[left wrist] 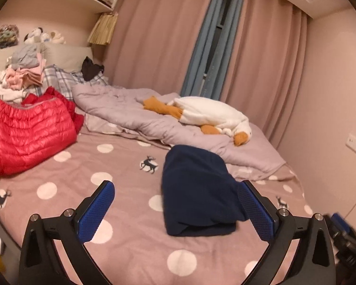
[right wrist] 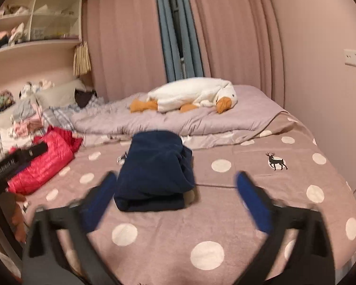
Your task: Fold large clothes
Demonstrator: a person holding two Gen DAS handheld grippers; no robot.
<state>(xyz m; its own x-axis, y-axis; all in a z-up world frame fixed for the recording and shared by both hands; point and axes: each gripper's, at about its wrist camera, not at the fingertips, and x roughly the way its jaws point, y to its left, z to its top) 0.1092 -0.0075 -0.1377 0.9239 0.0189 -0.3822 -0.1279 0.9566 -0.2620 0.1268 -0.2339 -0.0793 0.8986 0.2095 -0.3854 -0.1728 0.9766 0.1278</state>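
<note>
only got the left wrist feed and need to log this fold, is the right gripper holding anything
Observer: No. The right gripper stands wide open above the bed, nothing between its pads.
Operator: ok is the navy garment fully folded, my right finger hides its edge
Observer: In the right wrist view the navy garment lies as a compact folded bundle on the dotted sheet, clear of both right fingers.
Operator: can you see my left gripper from there
Observer: Yes, the left gripper shows at that view's left edge, over the red puffer jacket, with a hand below it.
</note>
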